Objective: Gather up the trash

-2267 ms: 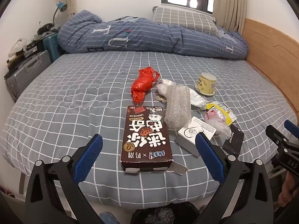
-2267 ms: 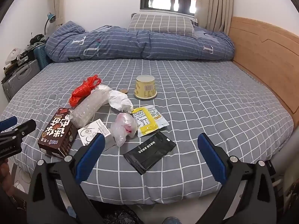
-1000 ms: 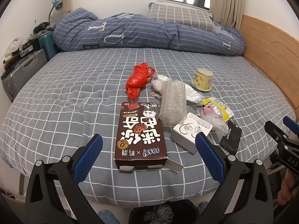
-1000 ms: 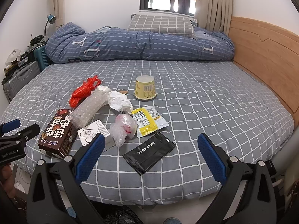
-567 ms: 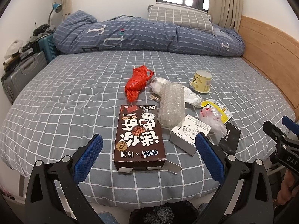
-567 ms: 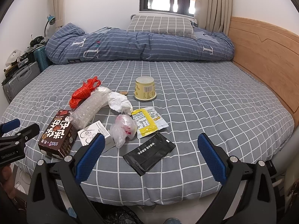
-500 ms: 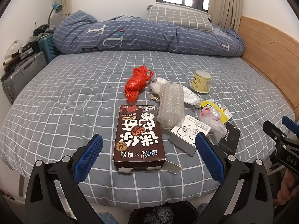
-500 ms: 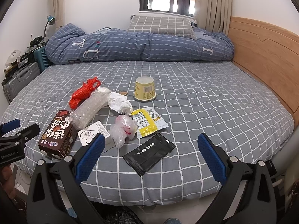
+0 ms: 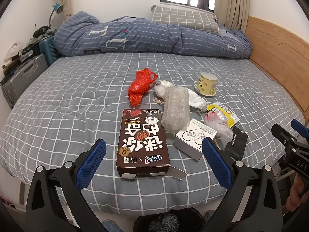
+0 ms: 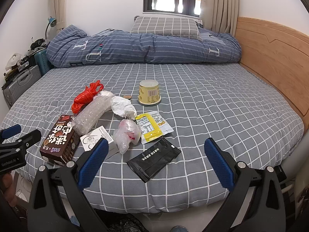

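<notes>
Trash lies on the grey checked bed (image 9: 73, 104): a brown snack box (image 9: 142, 142), a bubble-wrap roll (image 9: 176, 108), a red plastic bag (image 9: 140, 86), a white box (image 9: 193, 139), crumpled white paper (image 10: 123, 106), a clear bag (image 10: 127, 133), a yellow packet (image 10: 149, 125), a black pouch (image 10: 154, 158) and a yellow cup (image 10: 149, 94). My left gripper (image 9: 152, 152) stands open just short of the brown box at the bed's near edge. My right gripper (image 10: 154, 152) hangs open over the black pouch. Both hold nothing.
A black trash bag (image 9: 170, 222) sits on the floor below the bed edge. A folded blue duvet (image 9: 150, 38) and pillow (image 10: 164, 27) lie at the far end. A wooden headboard (image 10: 270, 58) runs along the right; suitcases (image 9: 21, 77) stand at left.
The left gripper has drifted slightly, so the brown box sits a little nearer and more centred between its fingers. The right gripper has barely moved. Nothing was picked up.
</notes>
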`<state>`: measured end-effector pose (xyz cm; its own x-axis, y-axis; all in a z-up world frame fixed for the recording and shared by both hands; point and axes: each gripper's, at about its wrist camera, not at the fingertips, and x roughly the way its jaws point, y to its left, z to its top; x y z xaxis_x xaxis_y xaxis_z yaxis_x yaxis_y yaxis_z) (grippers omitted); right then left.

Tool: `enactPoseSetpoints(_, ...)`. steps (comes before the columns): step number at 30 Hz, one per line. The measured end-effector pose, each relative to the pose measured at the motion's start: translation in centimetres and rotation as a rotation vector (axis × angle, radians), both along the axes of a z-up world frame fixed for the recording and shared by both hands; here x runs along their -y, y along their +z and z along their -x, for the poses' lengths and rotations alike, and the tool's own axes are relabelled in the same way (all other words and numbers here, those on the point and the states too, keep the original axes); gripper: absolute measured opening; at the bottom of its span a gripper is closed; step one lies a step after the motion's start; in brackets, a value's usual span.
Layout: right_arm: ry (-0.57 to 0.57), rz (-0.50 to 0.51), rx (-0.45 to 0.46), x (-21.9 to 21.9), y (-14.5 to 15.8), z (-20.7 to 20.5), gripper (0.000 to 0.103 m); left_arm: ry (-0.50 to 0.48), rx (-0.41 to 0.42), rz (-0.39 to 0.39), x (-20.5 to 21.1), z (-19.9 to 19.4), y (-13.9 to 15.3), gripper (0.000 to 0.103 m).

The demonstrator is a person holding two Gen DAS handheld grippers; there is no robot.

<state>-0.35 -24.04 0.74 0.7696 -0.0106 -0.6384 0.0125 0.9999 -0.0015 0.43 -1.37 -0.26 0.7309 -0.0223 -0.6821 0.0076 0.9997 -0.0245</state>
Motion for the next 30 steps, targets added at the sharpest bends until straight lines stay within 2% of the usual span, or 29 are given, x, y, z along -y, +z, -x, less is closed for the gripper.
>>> enactPoseSetpoints(13, 0.002, -0.001, 0.006, 0.1, 0.2, -0.4, 0.095, 0.002, -0.002, -0.006, -0.1, 0.0, -0.1, 0.097)
enactPoseSetpoints(17, 0.020, 0.007, 0.013, -0.4, 0.0, -1.4, 0.095, 0.015, -0.021, -0.009, -0.8, -0.7, -0.9, 0.097)
enactPoseSetpoints(20, 0.044, 0.013, -0.011, -1.1, -0.8, -3.0, 0.091, 0.023, -0.037, -0.004, -1.2, -1.4, -1.7, 0.097)
enactPoseSetpoints(30, 0.083, 0.017, -0.068, -2.8, -4.8, -7.1, 0.089, 0.036, -0.122, -0.009, -1.9, -4.4, -5.3, 0.097)
